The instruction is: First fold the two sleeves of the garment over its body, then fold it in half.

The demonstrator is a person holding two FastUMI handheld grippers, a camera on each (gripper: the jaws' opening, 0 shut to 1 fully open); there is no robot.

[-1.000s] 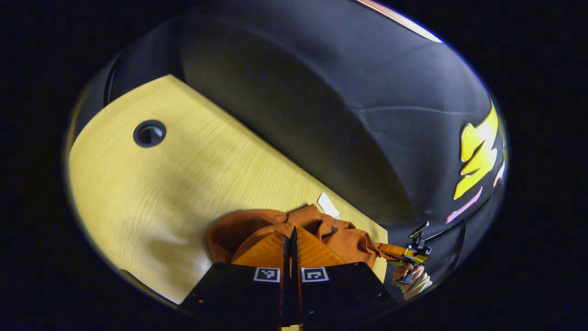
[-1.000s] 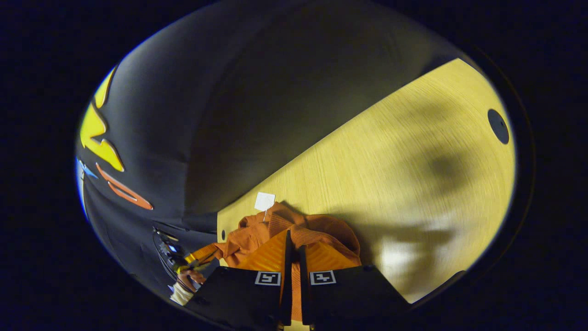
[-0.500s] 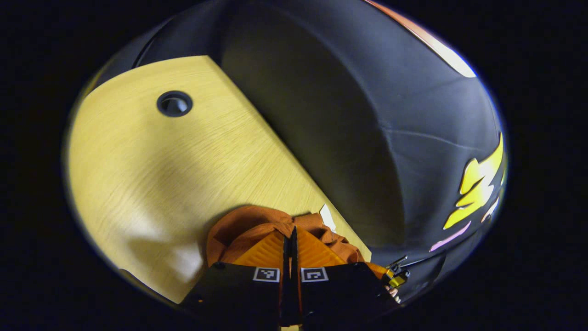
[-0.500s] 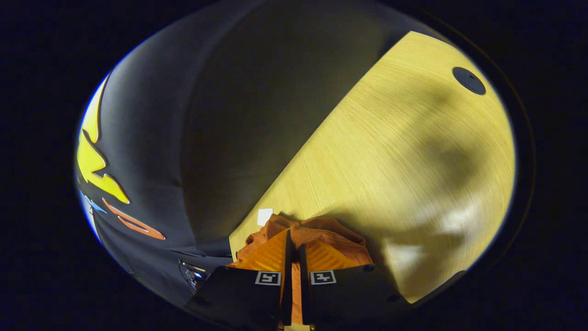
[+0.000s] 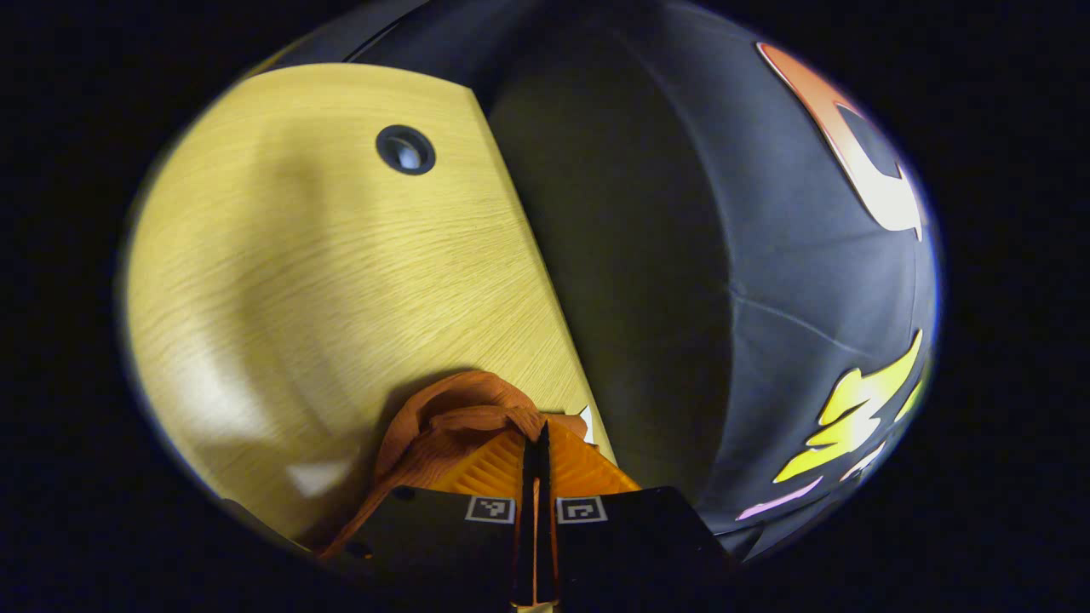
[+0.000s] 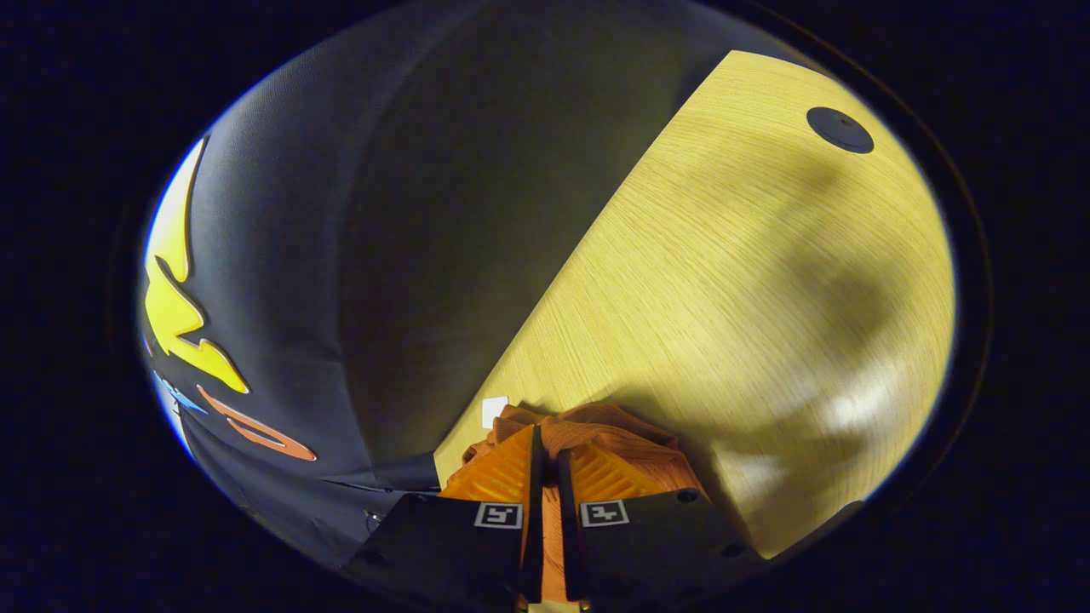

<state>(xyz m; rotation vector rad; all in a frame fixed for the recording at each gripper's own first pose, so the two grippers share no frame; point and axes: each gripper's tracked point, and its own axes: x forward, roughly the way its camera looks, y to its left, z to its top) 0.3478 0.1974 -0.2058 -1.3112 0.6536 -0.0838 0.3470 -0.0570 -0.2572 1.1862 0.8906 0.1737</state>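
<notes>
An orange ribbed garment (image 5: pixel 451 421) bunches up just ahead of my left gripper (image 5: pixel 538 443), whose fingers are closed on a pinch of its cloth. In the right gripper view the same garment (image 6: pixel 613 434) humps in front of my right gripper (image 6: pixel 545 447), also shut with orange fabric running between its fingers. A small white tag (image 6: pixel 494 410) hangs off the garment near the table's back edge; it shows as a sliver of white tag (image 5: pixel 586 421) in the left gripper view. Most of the garment is hidden below both grippers.
The garment lies on a light wooden table (image 5: pixel 324 281) with a round cable hole (image 5: pixel 405 150), seen as a dark cable hole (image 6: pixel 840 130) in the right gripper view. The table's back edge (image 6: pixel 579 255) meets the black booth wall (image 5: pixel 681 255).
Both views have swung round and closed in over the garment, so less cloth shows ahead of the fingers. The other gripper and hand have slipped out of each view. Both stay shut on fabric.
</notes>
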